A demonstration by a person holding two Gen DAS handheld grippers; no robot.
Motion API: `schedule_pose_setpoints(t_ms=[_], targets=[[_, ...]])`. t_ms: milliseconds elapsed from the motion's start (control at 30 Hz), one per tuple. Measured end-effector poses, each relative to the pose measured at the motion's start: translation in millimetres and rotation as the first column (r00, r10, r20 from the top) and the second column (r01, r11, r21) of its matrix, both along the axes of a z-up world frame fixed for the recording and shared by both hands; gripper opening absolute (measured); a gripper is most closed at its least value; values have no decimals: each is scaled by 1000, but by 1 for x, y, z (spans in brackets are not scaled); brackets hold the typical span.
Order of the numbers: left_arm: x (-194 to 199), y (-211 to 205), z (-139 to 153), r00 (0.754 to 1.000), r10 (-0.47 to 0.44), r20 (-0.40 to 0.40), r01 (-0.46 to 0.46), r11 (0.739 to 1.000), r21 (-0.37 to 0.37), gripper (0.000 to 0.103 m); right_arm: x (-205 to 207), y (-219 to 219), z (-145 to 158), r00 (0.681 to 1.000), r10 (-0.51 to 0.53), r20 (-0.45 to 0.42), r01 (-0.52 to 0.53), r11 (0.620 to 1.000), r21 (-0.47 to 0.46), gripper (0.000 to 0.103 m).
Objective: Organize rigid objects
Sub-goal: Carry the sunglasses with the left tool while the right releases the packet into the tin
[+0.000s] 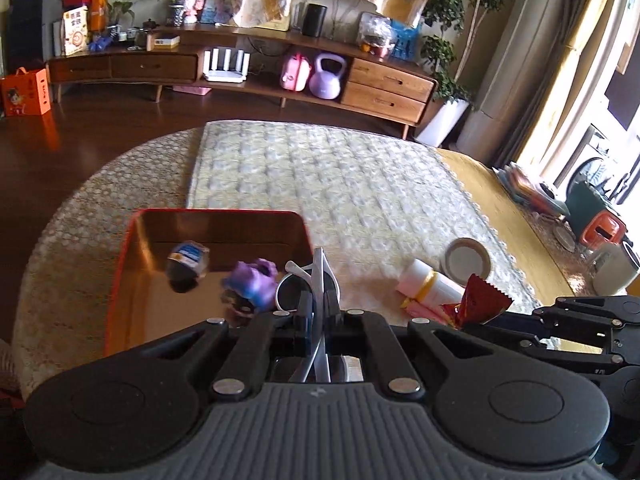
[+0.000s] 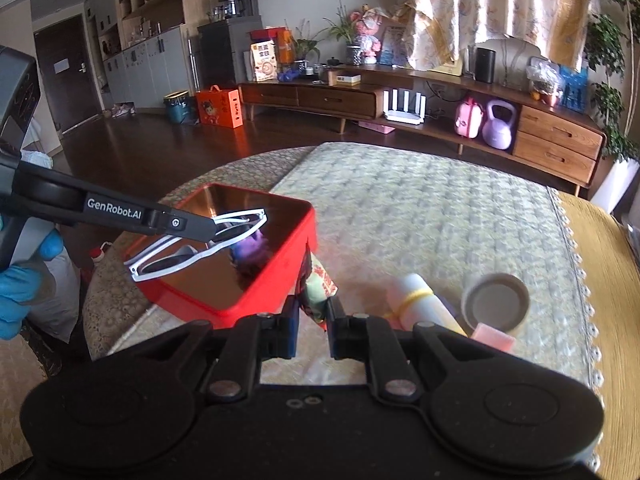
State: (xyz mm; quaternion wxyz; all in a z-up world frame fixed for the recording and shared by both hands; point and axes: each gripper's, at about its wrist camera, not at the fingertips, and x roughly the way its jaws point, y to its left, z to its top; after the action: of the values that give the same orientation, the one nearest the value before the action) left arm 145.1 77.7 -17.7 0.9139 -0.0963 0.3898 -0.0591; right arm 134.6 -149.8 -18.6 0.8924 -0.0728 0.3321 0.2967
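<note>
The step in hand looks like carrying: the left gripper (image 2: 214, 232) has its jaws clamped shut on a pair of white-framed sunglasses (image 2: 192, 246), which hang in the air over the red tin (image 2: 276, 280), a square, shallow box with a mirror-bright gold inside. A small purple toy (image 1: 254, 280) and a small blue-and-white labelled thing (image 1: 188, 258) already lie in it. The right gripper (image 2: 313, 312) has its jaws nearly closed on a crinkly foil snack packet (image 2: 318, 284), red with a zigzag edge, held just beside the tin's near wall. The next move, as I judge it, calls for lowering the sunglasses flat into the tin without snagging an arm on the rim or the toy, then letting go; the thin plastic frame is stiff but light and could tip. Whether the soft packet counts as rigid is doubtful. On the counter, covered with a quilted, lace-edged cloth (image 2: 420, 208), a white cylindrical bottle (image 2: 420, 300) banded with yellow lies on its side near a grey round lid (image 2: 496, 300) and a pink block (image 2: 492, 338).
</note>
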Motion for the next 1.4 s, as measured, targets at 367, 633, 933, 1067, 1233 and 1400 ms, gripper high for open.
schedule_pose_setpoints(t_ms=[367, 633, 933, 1067, 1233, 1400], targets=[[10, 60, -16, 995, 104, 2, -104, 994, 28, 5, 27, 70, -6, 999, 35, -39, -35, 999, -7, 14], [30, 85, -36, 988, 153, -4, -152, 987, 55, 5, 44, 115, -27, 988, 84, -132, -86, 996, -8, 14], [55, 88, -57, 987, 159, -9, -158, 983, 89, 5, 59, 147, -54, 969, 102, -226, -111, 993, -28, 14], [55, 89, -64, 988, 154, -21, -151, 985, 81, 5, 65, 149, -65, 958, 86, -272, -99, 995, -35, 14], [53, 88, -73, 988, 148, -46, -145, 987, 71, 5, 68, 150, -74, 951, 76, -300, -91, 995, -37, 17], [51, 86, -78, 987, 147, -63, -143, 987, 72, 5, 65, 153, -76, 950, 78, -303, -96, 994, -43, 23]])
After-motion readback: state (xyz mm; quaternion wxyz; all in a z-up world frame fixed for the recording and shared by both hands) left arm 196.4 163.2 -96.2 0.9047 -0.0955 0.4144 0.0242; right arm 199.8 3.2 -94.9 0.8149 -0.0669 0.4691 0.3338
